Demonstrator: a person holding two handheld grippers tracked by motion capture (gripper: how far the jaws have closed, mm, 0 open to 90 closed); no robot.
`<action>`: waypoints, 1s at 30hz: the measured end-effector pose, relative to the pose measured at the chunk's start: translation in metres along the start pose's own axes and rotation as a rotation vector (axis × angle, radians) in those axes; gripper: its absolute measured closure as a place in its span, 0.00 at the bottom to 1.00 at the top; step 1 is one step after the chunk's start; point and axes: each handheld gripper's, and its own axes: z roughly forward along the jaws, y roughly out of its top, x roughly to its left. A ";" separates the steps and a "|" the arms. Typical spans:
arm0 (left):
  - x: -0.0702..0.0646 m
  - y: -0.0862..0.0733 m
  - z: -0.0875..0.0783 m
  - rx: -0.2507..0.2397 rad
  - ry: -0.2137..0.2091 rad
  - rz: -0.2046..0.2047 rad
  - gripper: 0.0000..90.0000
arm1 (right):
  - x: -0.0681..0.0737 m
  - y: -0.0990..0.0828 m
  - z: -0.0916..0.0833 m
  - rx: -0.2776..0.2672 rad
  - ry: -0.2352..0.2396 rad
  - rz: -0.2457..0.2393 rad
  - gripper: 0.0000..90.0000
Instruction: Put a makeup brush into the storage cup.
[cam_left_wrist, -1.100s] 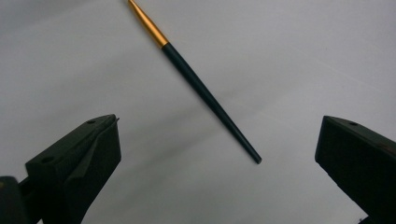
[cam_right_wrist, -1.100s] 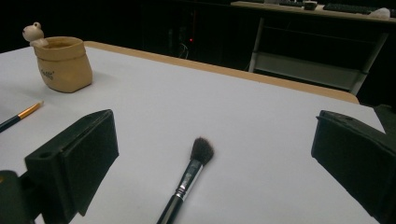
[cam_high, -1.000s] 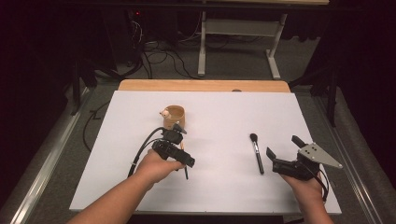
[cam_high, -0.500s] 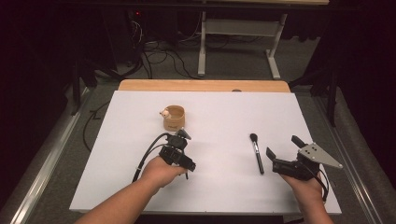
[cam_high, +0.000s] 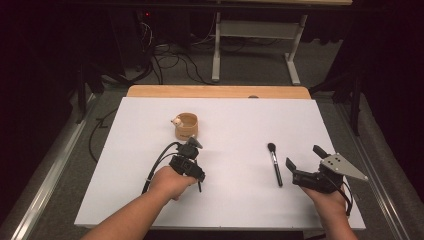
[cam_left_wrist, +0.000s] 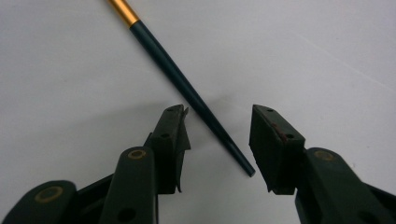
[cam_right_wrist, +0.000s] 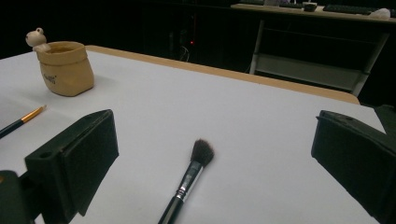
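- Left gripper (cam_left_wrist: 217, 140) is straddling the tail of the thin dark-handled brush (cam_left_wrist: 187, 91); its jaws have just been closing, but the pads are still not touching the handle.
- That brush is lying flat on the tabletop (cam_high: 235, 125), just in front of the tan pot (cam_high: 186, 126), ferrule end pointing toward the pot.
- Handle is sitting off-centre, nearer one pad; centring before the squeeze should keep it from rolling out.
- Gripping a bit further up the taper, toward the pot, looks safer than the very tip.
- Right gripper (cam_right_wrist: 210, 163) is idling, spread wide, with the makeup brush (cam_right_wrist: 189, 179) lying between its jaws, well right of the pot.
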 end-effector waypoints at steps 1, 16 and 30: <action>0.000 0.000 0.000 -0.002 0.001 0.002 0.64 | 0.000 0.000 0.000 -0.001 -0.001 -0.001 0.02; 0.000 0.004 0.006 0.003 0.018 -0.026 0.68 | -0.002 0.000 0.000 -0.003 0.000 0.003 0.03; -0.004 0.005 0.008 0.009 0.069 0.011 0.73 | 0.000 0.000 0.000 0.000 0.001 -0.001 0.03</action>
